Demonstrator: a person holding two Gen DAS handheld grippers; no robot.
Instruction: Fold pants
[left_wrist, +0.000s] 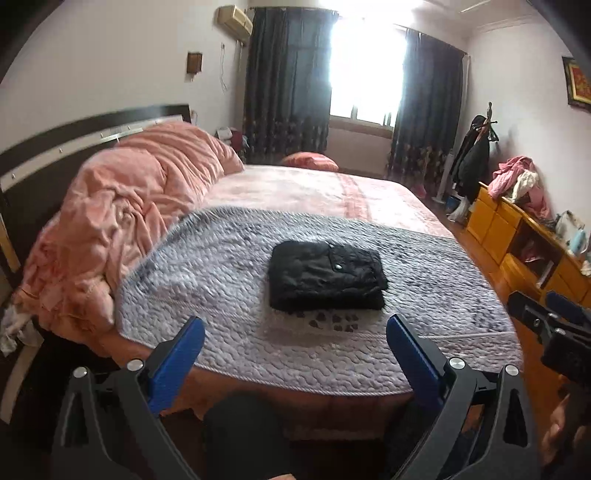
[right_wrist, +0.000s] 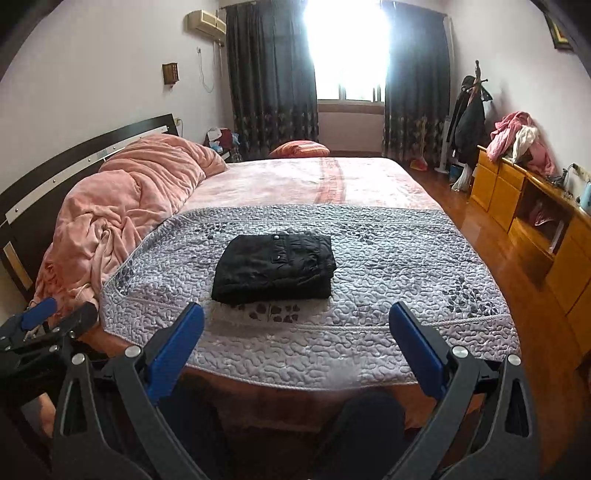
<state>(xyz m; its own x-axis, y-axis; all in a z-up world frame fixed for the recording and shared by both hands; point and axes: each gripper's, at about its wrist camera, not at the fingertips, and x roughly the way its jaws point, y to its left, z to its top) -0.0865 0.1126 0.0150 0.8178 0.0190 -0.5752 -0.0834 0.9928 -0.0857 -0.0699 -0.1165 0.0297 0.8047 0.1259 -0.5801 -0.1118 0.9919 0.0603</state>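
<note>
Pants (left_wrist: 327, 275), black: folded into a compact rectangle on the grey quilt (left_wrist: 207, 266), ahead of and beyond both jaws. Left gripper (left_wrist: 295, 347) and right gripper (right_wrist: 295, 332): spread wide, empty. Folding looks complete; nothing evidently left.

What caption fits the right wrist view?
Folded black pants lie on the grey quilted bedspread; open right tongs hold nothing.
</note>
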